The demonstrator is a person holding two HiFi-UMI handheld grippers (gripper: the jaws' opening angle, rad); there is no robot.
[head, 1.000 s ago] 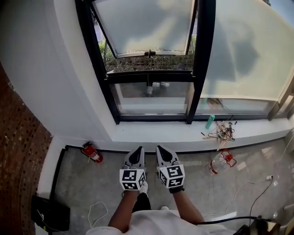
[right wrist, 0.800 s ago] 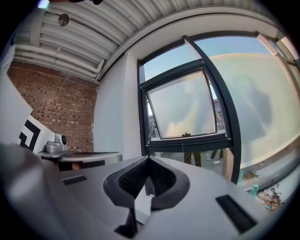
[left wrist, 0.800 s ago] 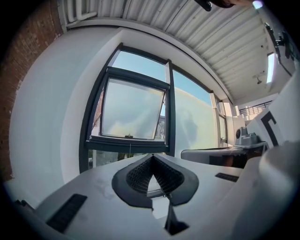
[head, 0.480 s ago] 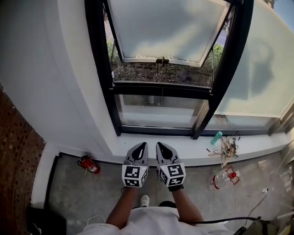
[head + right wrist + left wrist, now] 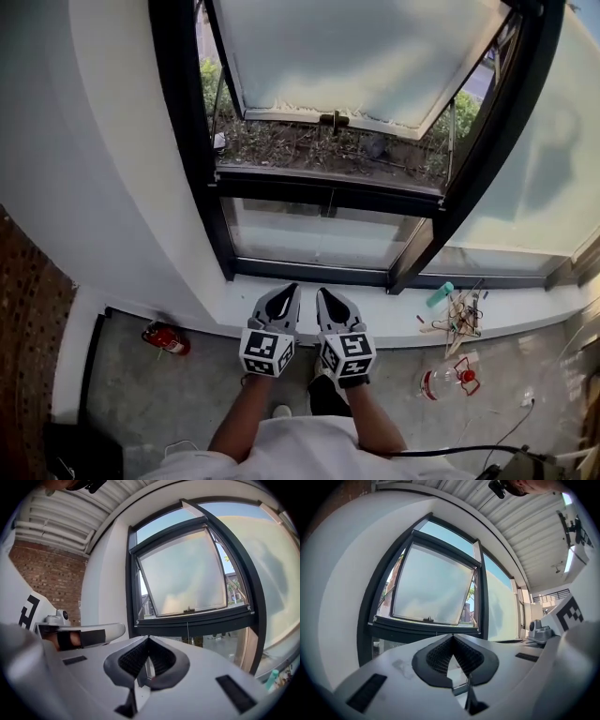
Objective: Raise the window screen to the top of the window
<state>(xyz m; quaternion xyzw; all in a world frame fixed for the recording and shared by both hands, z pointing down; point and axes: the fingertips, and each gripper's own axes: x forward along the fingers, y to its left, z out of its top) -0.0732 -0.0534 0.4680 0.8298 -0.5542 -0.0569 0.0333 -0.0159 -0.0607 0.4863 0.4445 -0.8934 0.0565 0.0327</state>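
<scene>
Black window frame (image 5: 319, 195) fills more of the head view than a second ago: I've walked closer. My left gripper (image 5: 287, 296) and right gripper (image 5: 324, 298), both pressed together and empty, hover side by side before the sill (image 5: 403, 317). I can't pick out the window screen yet; raising not begun.

Fire extinguisher (image 5: 165, 338) on floor (image 5: 178, 398); wires (image 5: 457, 317) on ledge (image 5: 384, 309).
</scene>
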